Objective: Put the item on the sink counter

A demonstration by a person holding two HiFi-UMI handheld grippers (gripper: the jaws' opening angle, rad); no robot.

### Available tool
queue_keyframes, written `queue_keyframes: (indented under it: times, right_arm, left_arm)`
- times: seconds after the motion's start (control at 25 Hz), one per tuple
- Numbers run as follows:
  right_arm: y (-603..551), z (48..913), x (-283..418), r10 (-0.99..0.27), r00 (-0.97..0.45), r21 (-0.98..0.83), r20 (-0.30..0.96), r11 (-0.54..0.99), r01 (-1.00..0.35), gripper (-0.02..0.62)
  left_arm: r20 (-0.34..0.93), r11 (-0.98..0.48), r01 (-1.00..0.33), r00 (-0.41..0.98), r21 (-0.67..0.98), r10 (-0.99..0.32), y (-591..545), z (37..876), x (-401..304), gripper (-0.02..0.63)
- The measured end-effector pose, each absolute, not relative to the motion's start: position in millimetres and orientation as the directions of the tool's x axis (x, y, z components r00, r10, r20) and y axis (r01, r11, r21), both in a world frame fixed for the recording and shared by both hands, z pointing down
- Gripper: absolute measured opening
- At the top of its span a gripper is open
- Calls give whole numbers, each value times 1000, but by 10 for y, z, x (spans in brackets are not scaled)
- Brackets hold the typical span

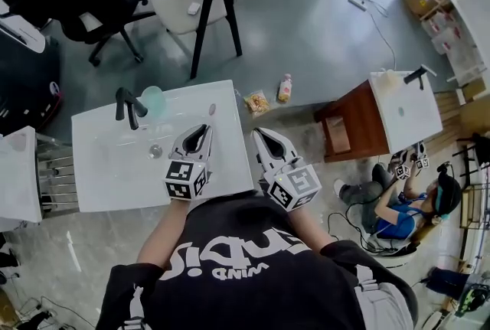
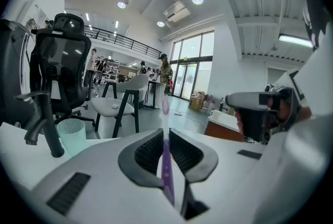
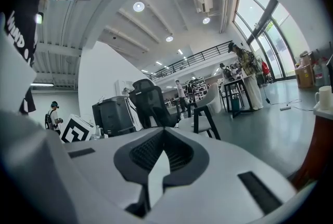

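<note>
The person's black shirt (image 1: 253,267) filled the near edge of the head view. Just past it the left gripper (image 1: 205,127) hung over the right part of the white desk (image 1: 107,183), its fingers pinching a purple toothbrush (image 2: 166,163) that ran between them and out past their tips. The right gripper (image 1: 256,132) was just beyond the desk's right edge with its fingers pressed together, while a black faucet (image 1: 129,105) and a pale green cup (image 1: 152,100) stood near the desk's far edge.

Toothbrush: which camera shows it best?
The left gripper view: the purple toothbrush fills the middle, clamped between the left gripper's jaws. The head view hardly shows it; the right gripper view shows none of it.
</note>
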State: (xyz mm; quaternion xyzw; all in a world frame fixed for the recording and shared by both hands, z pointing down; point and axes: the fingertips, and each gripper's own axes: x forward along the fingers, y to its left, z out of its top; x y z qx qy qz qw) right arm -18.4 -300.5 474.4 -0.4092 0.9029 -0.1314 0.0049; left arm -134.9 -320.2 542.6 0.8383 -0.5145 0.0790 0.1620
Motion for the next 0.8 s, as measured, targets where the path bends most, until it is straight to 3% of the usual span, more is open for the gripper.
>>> queue_keyframes:
  times: [0.8]
  right_arm:
    - [-2937,4825,63,-736,-667,-241,119,630,-738,17]
  left_arm:
    - [534,-443,-875,473,195,-700,-3148,6530,-806,51]
